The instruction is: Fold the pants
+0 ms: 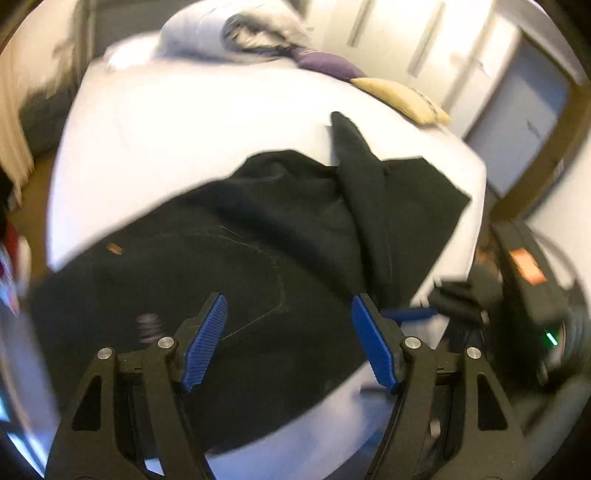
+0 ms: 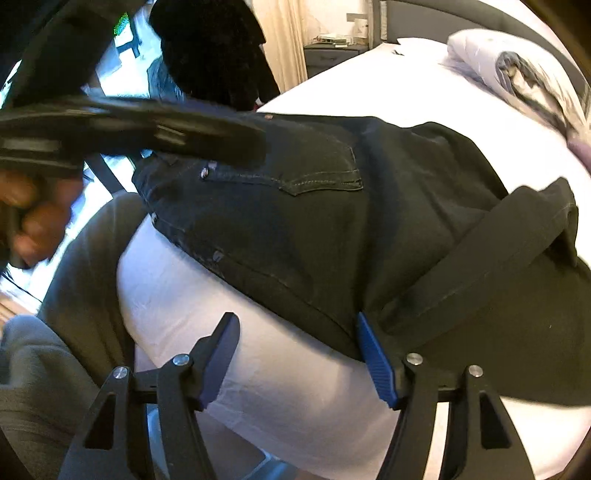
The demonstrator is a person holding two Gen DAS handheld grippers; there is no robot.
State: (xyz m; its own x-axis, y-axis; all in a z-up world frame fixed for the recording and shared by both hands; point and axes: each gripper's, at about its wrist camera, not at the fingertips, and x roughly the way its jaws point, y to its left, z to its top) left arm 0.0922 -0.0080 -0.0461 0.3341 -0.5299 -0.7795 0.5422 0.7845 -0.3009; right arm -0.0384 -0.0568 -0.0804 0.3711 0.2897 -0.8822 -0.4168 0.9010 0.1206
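- The black pants [image 1: 258, 236] lie on a white bed [image 1: 192, 118], near its front edge, partly folded: the waist and back pocket [image 2: 321, 166] lie flat, and a leg is laid back across the rest as a long dark band [image 2: 491, 254].
- In the left wrist view that folded leg ends in a point [image 1: 343, 125] on the sheet, toward the far side of the bed.
- The left tongs [image 1: 288, 332] stand open above the waist area of the pants; both blue pads [image 1: 207, 339] are clear of the cloth and nothing is between them.
- The right tongs [image 2: 295, 354] also stand open. The blue pad [image 2: 376, 358] on the right sits just at the near hem of the pants, and I cannot tell if it touches; the other finger is over bare sheet. No cloth is gripped.
- In the right wrist view the left tongs show as a blurred black shape [image 2: 147, 129] over the waistband, with a hand [image 2: 33, 218] on its handle.
- A rumpled white duvet [image 1: 229, 33] sits at the head of the bed, with a purple cushion [image 1: 328, 64] and a tan one [image 1: 402, 98] near the far edge.
- A grey sleeve [image 2: 40, 373] shows at lower left in the right wrist view.
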